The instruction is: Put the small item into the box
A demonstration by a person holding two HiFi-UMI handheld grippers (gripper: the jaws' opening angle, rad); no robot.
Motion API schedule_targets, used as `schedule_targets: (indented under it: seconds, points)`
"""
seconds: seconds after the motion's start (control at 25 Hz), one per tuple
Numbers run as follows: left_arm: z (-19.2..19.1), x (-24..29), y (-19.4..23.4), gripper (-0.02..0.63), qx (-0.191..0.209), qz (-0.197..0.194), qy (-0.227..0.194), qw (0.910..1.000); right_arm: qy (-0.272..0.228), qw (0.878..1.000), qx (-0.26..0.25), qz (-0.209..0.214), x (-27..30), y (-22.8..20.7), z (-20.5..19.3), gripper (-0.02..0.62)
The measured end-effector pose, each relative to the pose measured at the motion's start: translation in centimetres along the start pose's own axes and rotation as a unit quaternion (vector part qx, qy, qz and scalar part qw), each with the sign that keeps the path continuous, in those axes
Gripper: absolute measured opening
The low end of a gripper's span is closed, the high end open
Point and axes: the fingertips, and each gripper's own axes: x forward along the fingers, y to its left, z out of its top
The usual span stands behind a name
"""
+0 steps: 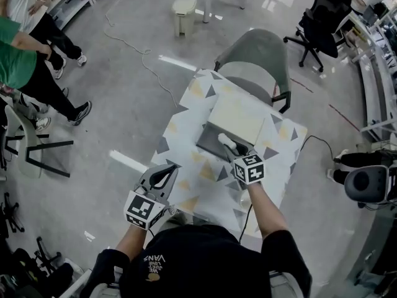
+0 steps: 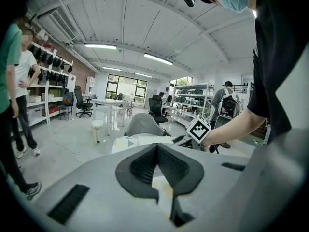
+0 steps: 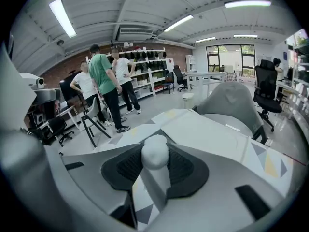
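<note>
Box [image 1: 209, 143] sits open mid-counter [image 1: 186, 194], grey inside facing up and toward the person, w/ the cream lid [image 1: 239, 118] folded back behind it, so it can be reached from the near side w/o anything needing to be lifted. Small item [image 1: 227, 141], white w/ a round fluffy head on a pale stem, is held over the box's near right part. Contact w/ the box can't be told.

It's gripped by the stem w/ the head sticking out at the tips, prob. so the soft end isn't crushed and can go in first. Right hand-held gripper [image 1: 236, 151] is angled down toward the box, jaws part-closed and clamped on the stem from both sides.

Left hand-held gripper [image 1: 170, 170] is held at the counter's near left edge, well apart from the box, likely parked out of the way since one hand suffices. Its jaws are closed tip to tip w/ nothing between them; only the counter is seen through the gap behind the tips.

Item is judged not yet in the box; lowering and release are what's left.
</note>
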Motion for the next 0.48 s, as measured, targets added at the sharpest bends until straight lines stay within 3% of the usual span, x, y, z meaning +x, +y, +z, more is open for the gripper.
schedule_targets:
  seconds: [0.48]
  points:
    - [-1.6, 1.6, -0.1, 0.006, -0.011, 0.002, 0.027, 0.9996, 0.049, 0.999, 0.002, 0.019, 6.2, -0.9, -2.6, 0.126]
